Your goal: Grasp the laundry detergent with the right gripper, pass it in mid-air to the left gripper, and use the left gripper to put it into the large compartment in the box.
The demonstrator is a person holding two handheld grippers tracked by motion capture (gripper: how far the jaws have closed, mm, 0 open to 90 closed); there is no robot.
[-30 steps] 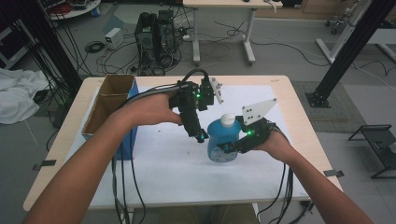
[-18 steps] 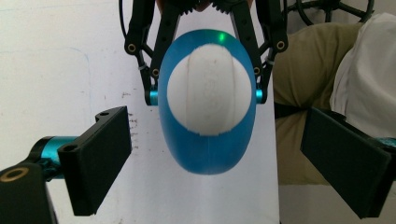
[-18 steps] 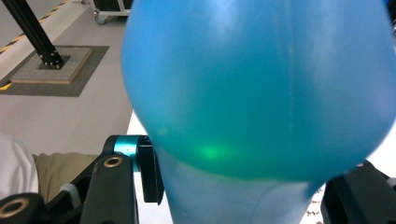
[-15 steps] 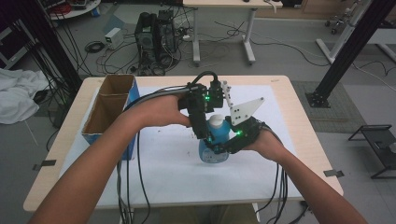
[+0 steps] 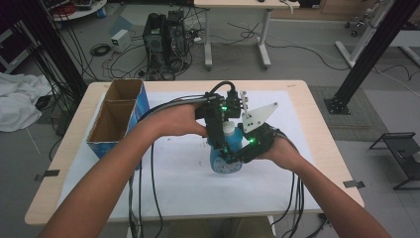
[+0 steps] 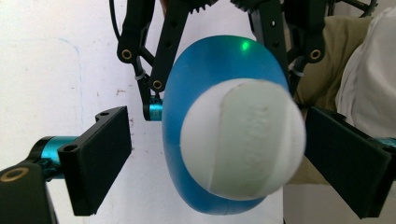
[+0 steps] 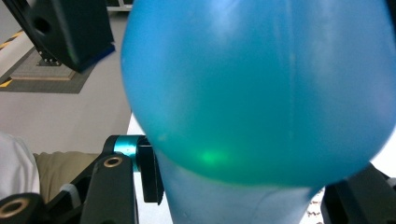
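right tool point(image 5: 237, 153) grips blue bottle point(image 5: 225, 161) body; left tool point(image 5: 220, 144) wide around white cap point(image 6: 243, 137).

Cardboard box point(image 5: 119, 116) (far left) blocks little; white table point(image 5: 188, 193) lies open.

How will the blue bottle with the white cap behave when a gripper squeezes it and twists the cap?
The blue bottle has glossy, rounded plastic walls, so jaws may slip and the walls probably flex. The white cap looks smooth and domed, hard to grip. Standing upright on a narrow base, it may tip unless the right gripper steadies it.
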